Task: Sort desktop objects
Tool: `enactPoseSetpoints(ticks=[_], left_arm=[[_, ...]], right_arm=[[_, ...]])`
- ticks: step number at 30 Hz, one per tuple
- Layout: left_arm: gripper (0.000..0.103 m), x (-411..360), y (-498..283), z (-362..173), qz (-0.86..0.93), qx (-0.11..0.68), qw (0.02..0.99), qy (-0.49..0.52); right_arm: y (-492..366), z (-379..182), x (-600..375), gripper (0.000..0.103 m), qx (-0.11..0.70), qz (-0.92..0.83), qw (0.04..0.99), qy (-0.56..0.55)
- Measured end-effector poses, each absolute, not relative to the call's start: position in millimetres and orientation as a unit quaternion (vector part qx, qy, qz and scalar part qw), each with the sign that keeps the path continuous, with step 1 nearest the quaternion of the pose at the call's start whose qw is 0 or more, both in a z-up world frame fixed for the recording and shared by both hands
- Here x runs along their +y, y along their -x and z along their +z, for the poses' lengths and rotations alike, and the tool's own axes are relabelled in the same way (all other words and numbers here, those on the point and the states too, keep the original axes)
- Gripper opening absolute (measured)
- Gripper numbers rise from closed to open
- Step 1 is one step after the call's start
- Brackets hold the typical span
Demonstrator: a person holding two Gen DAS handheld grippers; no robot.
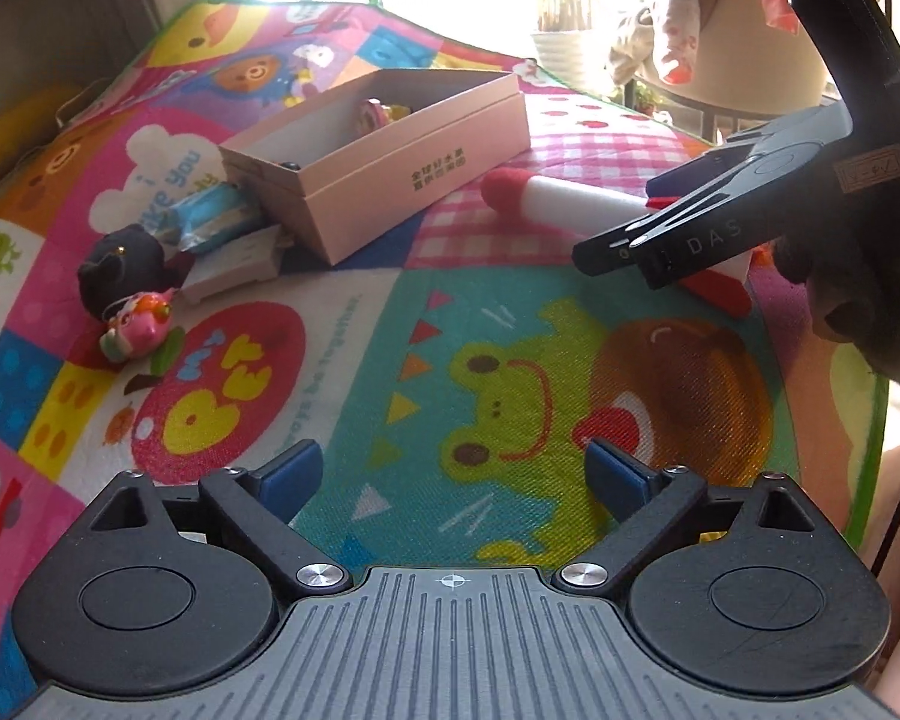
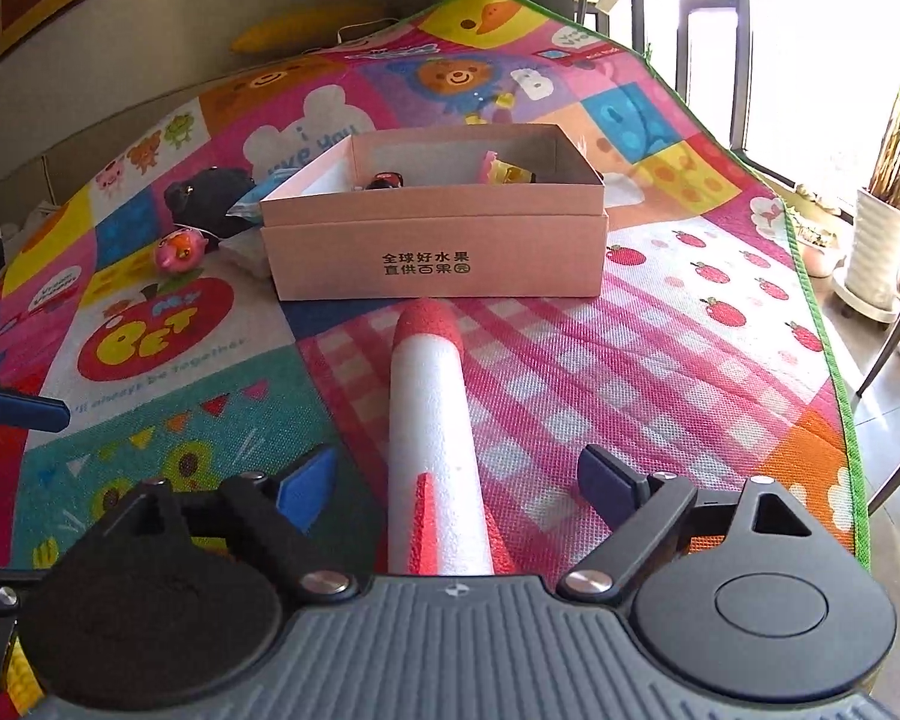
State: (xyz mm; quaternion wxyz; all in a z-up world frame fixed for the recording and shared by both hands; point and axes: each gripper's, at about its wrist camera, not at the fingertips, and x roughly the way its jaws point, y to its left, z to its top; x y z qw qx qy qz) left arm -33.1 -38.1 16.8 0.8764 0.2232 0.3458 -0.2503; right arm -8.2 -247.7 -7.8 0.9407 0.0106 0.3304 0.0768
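A white foam rocket (image 2: 432,414) with a red nose and red fins lies on the colourful play mat (image 2: 660,360), nose toward a pink cardboard box (image 2: 438,258). My right gripper (image 2: 456,477) is open, its blue pads standing either side of the rocket's tail without touching it. In the left wrist view the rocket (image 1: 558,204) lies right of the box (image 1: 390,180), with the right gripper (image 1: 630,222) over its tail. My left gripper (image 1: 455,471) is open over the frog print with nothing between its fingers. Small toys (image 2: 504,171) lie inside the box.
Left of the box lie a black plush toy (image 1: 123,270), a pink toy figure (image 1: 141,324), a blue packet (image 1: 210,219) and a small white block (image 1: 234,267). The mat's green hem (image 2: 822,312) marks the right edge; plant pots (image 2: 882,252) stand beyond it.
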Motion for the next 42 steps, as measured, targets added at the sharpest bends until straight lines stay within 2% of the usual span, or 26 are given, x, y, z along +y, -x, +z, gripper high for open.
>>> enactPoseSetpoints(ticks=[5, 11, 18, 23, 29, 34, 42], left_arm=[[0.098, -29, 15, 19, -0.192, 0.327, 0.892, -0.246], [0.098, -10, -9, 23, -0.152, 0.345, 0.913, -0.157], [0.100, -6, -4, 16, -0.149, 0.357, 0.911, -0.139], [0.100, -2, 19, 23, -0.206, 0.349, 0.906, -0.125], [0.100, -4, 59, 36, -0.289, 0.352, 0.872, -0.177], [0.100, -3, 85, 40, -0.341, 0.376, 0.835, -0.215], [0.100, -6, 86, 44, -0.416, 0.437, 0.774, -0.191]], right_arm=[[7, -10, -245, 0.094, 0.334, 0.069, 0.940, -0.003], [6, -10, -243, 0.097, 0.339, 0.060, 0.939, 0.000], [6, -11, -241, 0.099, 0.339, 0.059, 0.939, 0.007], [6, -11, -240, 0.099, 0.340, 0.063, 0.938, 0.010], [6, -12, -239, 0.101, 0.340, 0.065, 0.938, 0.012], [5, -12, -239, 0.103, 0.341, 0.069, 0.937, 0.015], [5, -13, -238, 0.103, 0.342, 0.070, 0.937, 0.017]])
